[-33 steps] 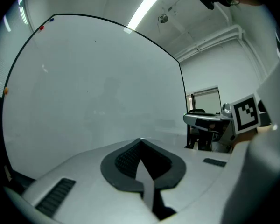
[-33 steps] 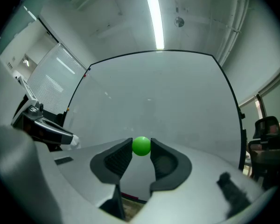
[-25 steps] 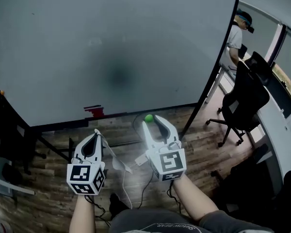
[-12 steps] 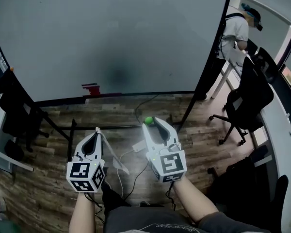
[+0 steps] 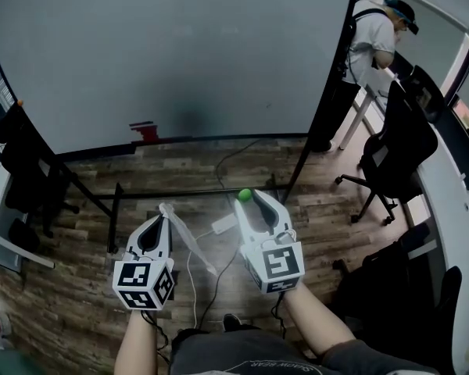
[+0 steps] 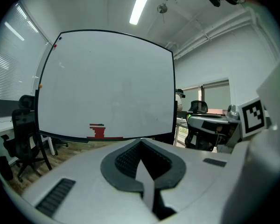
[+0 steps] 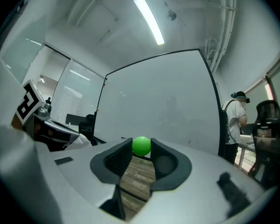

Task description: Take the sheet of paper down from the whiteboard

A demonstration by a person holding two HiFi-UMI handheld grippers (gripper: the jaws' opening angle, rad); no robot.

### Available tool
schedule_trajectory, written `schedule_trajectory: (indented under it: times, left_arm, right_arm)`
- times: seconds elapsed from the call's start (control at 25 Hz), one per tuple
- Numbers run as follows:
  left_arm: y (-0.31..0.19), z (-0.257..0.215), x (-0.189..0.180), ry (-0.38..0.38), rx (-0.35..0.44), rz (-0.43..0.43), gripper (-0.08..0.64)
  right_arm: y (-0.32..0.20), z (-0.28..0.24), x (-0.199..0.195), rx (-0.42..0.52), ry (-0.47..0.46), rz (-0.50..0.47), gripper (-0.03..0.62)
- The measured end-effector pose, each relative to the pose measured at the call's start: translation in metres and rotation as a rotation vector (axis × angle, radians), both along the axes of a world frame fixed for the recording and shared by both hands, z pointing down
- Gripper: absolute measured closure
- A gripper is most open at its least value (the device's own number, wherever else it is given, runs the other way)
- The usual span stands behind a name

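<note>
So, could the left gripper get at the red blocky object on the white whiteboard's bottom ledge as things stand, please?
Probably not yet. The left gripper is shut on a white sheet of paper, and wooden floor lies between it and the red blocky object. Nothing seems to block the way, though.

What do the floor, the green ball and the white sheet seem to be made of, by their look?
Floor: wood or wood-look laminate, matte; plank seams and grain show.
Green ball: probably plastic, smooth; even colour, faint shine.
Sheet: paper, thin and matte; it hangs limp and bends.
</note>
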State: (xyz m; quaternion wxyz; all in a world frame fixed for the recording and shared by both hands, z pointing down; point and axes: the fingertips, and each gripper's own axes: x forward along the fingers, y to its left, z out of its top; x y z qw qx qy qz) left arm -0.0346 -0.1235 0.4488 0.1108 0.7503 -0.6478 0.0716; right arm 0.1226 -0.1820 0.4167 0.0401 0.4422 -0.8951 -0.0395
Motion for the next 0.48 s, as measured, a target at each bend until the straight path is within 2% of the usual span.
schedule_trajectory:
  times: [0.2,0.48]
  left_arm:
    - [0.016,0.004,-0.002,0.007,-0.005,0.010,0.548]
    - [0.033,0.008,-0.019,0.001,-0.008,-0.023,0.549]
  right_arm:
    - [0.016,0.003,-0.007,-0.008,-0.003,-0.010,0.465]
    - [0.035,0.004,-0.020,0.002,0.034,-0.024,0.464]
